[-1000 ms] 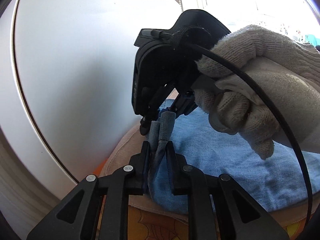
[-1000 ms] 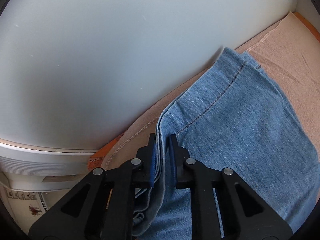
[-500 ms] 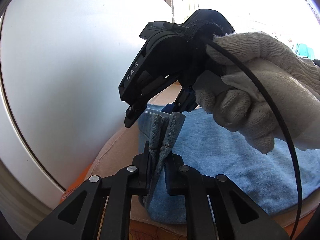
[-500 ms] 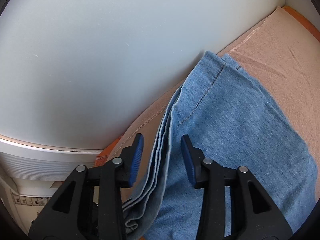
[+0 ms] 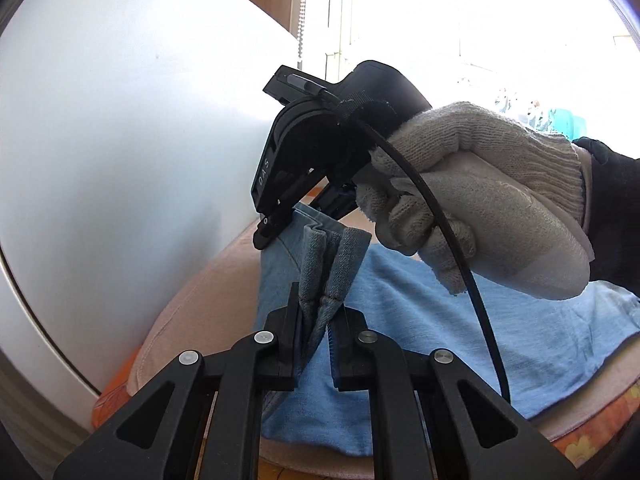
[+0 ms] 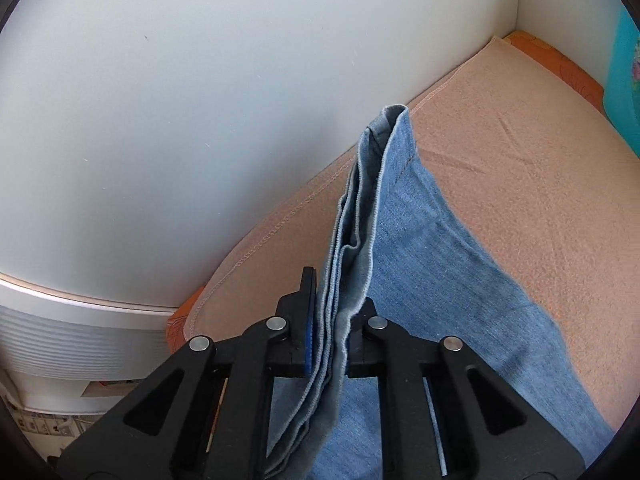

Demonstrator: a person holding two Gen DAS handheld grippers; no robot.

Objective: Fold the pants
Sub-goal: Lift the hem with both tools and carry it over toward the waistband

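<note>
Light blue denim pants [image 5: 420, 332] lie on a tan blanket [image 5: 200, 312]. My left gripper [image 5: 318, 322] is shut on a bunched edge of the pants, which stands up between the fingers. In the right wrist view the pants [image 6: 432, 264] stretch away over the blanket [image 6: 520, 160]. My right gripper [image 6: 334, 308] is shut on several stacked layers of the pants' edge and holds them lifted. The right gripper also shows in the left wrist view [image 5: 276, 224], held by a gloved hand [image 5: 480, 196] just beyond my left gripper.
A white wall [image 6: 200, 100] runs close along the far side of the blanket. An orange patterned sheet [image 6: 560, 64] shows under the blanket. A bright window [image 5: 460, 20] is behind. A teal object [image 6: 624, 60] stands at the right edge.
My right gripper opened, then shut again on the stacked pants edge and lifted it. My left gripper kept its hold and rose a little with the cloth.
</note>
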